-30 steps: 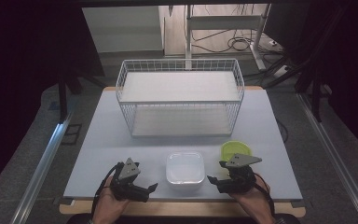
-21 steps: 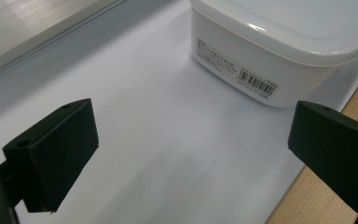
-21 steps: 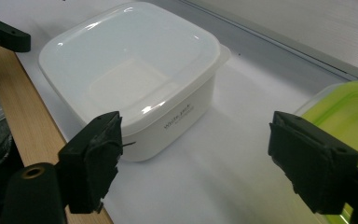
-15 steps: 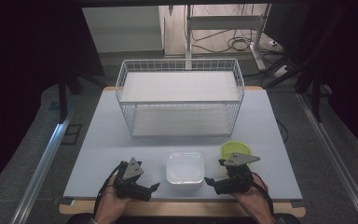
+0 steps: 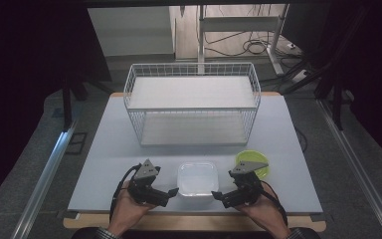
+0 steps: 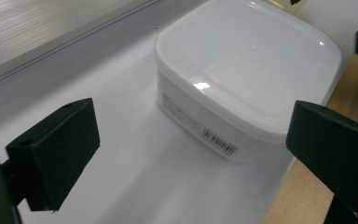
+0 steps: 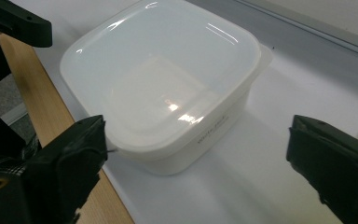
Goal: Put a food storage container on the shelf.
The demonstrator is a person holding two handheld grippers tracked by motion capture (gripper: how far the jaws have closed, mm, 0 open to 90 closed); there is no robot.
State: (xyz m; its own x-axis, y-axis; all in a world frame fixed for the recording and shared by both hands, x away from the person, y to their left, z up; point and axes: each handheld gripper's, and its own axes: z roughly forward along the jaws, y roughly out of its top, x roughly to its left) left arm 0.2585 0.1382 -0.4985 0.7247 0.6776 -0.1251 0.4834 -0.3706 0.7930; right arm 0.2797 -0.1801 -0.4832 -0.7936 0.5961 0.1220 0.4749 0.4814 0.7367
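A white lidded plastic container [image 5: 197, 178] sits near the table's front edge between my two grippers. My left gripper [image 5: 172, 191] is just left of it with its jaws wide apart. In the left gripper view the container [image 6: 247, 79] lies ahead of the left gripper [image 6: 191, 137], untouched. My right gripper [image 5: 218, 195] is at the container's right front corner. Its jaws have just been opening. In the right gripper view the near corner of the container [image 7: 158, 84] lies between the jaws of the right gripper [image 7: 200, 156], and the pads do not press on it.
A white wire basket [image 5: 191, 102] with a shelf stands at the back middle of the table [image 5: 104, 149]. A lime-green bowl [image 5: 254, 162] sits right of the container, partly behind the right gripper's grey plate. The wooden table edge [image 7: 42, 88] runs close under both hands.
My left gripper has shifted a little to the right, closer to the container. The right hand has stayed in place. The container has not moved.
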